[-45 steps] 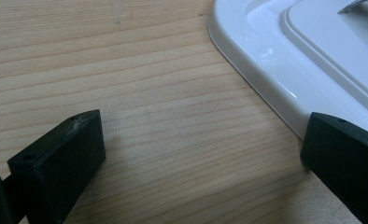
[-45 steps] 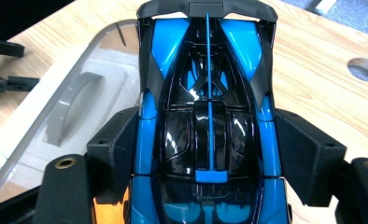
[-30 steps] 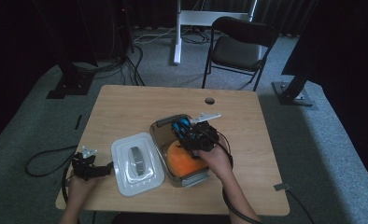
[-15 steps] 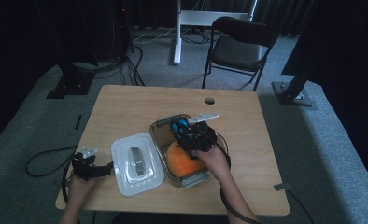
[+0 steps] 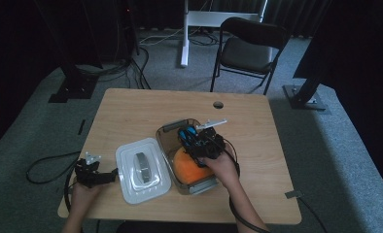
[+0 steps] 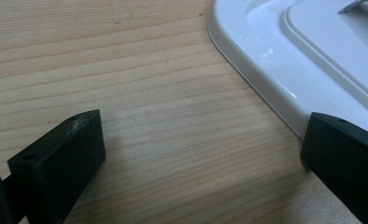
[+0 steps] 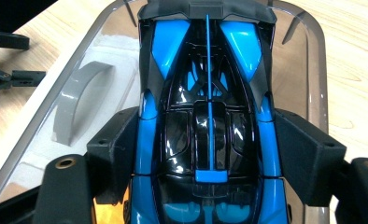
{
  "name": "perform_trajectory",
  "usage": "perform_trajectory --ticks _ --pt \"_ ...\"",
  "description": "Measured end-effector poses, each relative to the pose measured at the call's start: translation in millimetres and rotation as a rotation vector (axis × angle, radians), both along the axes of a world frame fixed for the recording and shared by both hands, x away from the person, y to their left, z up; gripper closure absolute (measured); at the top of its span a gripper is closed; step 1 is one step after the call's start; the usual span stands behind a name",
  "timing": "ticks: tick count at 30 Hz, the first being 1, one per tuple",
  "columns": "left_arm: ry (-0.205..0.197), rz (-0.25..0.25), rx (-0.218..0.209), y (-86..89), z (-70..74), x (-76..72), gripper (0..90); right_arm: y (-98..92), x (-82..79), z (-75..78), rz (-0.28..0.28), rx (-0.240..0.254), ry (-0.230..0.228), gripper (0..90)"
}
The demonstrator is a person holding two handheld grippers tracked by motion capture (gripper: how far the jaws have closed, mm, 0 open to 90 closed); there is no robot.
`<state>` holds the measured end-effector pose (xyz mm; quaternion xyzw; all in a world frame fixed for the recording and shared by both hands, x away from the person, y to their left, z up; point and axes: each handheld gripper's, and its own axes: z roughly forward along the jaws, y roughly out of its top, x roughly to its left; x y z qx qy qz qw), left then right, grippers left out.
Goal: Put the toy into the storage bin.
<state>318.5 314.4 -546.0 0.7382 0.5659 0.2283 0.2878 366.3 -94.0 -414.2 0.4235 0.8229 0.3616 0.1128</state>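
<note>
A blue and black toy car point(image 7: 208, 126) sits lengthwise between the jaws of my right gripper point(image 7: 215, 149), whose pads press on both its sides. In the high view the car point(image 5: 187, 135) hangs over the far end of a clear plastic container point(image 5: 166, 133), with my right gripper point(image 5: 195, 141) just behind it. An orange round thing point(image 5: 192, 165) lies in the near part of the container. My left gripper point(image 6: 205, 158) rests open on the wood, nothing between its jaws. Its right jaw is next to the edge of the white lid point(image 6: 313, 70).
The white lid point(image 5: 142, 170), with a grey handle point(image 5: 142, 165), lies flat left of the container. The wooden table point(image 5: 131, 111) has a small round hole point(image 5: 218, 104) near its far edge. A dark chair point(image 5: 250, 48) stands beyond the table, and cables lie on the floor.
</note>
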Motion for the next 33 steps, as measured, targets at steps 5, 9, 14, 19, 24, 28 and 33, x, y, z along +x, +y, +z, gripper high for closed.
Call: perform_trajectory --ticks 5,9,14,19,24,28,33 --pt "0.000 0.000 0.000 0.0 0.0 0.0 0.2 1.3 4.1 -1.5 0.011 -0.013 0.039 26.6" --pt "0.000 0.000 -0.001 0.0 -0.1 0.0 0.2 1.5 4.0 0.8 0.015 0.003 0.034 26.6" --pt "0.000 -0.001 0.000 0.0 0.0 0.0 0.2 -1.4 4.0 3.7 0.018 0.026 0.039 26.3" --pt "0.000 0.000 -0.001 -0.1 0.0 0.0 0.2 -7.0 2.0 3.5 0.004 0.039 0.018 25.0" --pt "0.000 0.000 -0.001 0.0 0.0 0.0 0.2 -13.7 0.1 5.9 -0.003 0.065 -0.009 16.2" --pt "0.000 0.000 -0.001 0.0 0.0 0.0 0.2 -21.7 0.1 7.1 -0.019 0.070 -0.036 13.2" --pt "0.000 0.000 -0.001 -0.1 0.0 0.0 0.2 -34.3 1.1 6.7 -0.052 0.078 -0.065 13.2"
